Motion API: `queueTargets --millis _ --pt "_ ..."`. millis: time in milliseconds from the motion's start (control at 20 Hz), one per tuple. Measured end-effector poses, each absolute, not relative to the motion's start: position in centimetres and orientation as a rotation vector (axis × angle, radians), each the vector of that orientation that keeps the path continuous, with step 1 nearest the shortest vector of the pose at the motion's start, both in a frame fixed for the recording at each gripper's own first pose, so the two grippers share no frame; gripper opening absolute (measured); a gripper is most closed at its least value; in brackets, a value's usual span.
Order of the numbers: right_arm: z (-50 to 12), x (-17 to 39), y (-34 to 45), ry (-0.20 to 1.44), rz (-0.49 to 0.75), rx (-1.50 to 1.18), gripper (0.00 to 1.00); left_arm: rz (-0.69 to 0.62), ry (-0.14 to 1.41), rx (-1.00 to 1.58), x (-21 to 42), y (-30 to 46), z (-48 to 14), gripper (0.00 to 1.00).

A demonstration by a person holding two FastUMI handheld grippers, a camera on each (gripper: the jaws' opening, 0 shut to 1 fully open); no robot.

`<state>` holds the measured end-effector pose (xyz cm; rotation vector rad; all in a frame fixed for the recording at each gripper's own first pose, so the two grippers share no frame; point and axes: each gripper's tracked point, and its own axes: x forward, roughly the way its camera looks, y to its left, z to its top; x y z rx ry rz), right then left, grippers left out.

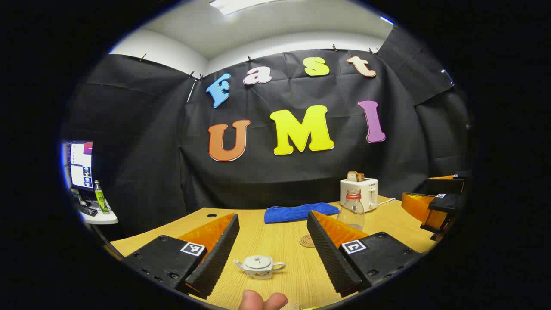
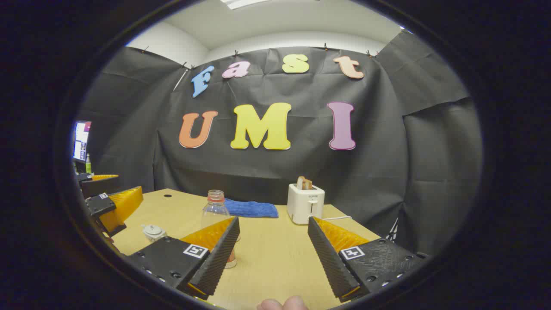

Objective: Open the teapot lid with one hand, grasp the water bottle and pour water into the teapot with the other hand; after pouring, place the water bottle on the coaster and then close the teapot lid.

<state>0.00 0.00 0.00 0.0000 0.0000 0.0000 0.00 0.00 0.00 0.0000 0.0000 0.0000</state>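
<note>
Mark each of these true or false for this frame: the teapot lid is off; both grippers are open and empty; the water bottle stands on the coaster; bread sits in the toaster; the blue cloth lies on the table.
1. The teapot lid is off. False: the teapot has its lid on.
2. Both grippers are open and empty. True: the left gripper and the right gripper each have spread fingers with nothing between them.
3. The water bottle stands on the coaster. False: the water bottle stands on the table beside the coaster, not on it.
4. Bread sits in the toaster. True: slices stick out of the top of the toaster.
5. The blue cloth lies on the table. True: the blue cloth lies flat near the back wall.
</note>
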Motion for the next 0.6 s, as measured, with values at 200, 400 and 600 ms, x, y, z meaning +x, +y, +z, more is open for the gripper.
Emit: queueTargets --millis 200,400,600 --pt "0.22 -0.21 -0.66 -0.006 -0.021 0.010 0.99 0.013 -0.004 -0.015 -0.09 0.32 0.28 0.99" --pt "0.53 -0.29 -0.94 -0.015 -0.033 0.015 0.99 0.026 -0.005 -0.021 -0.08 0.45 0.33 0.99" --pt "0.34 -0.32 -0.65 -0.013 -0.028 0.017 0.99 0.034 -0.006 -0.028 0.01 0.52 0.23 0.99"
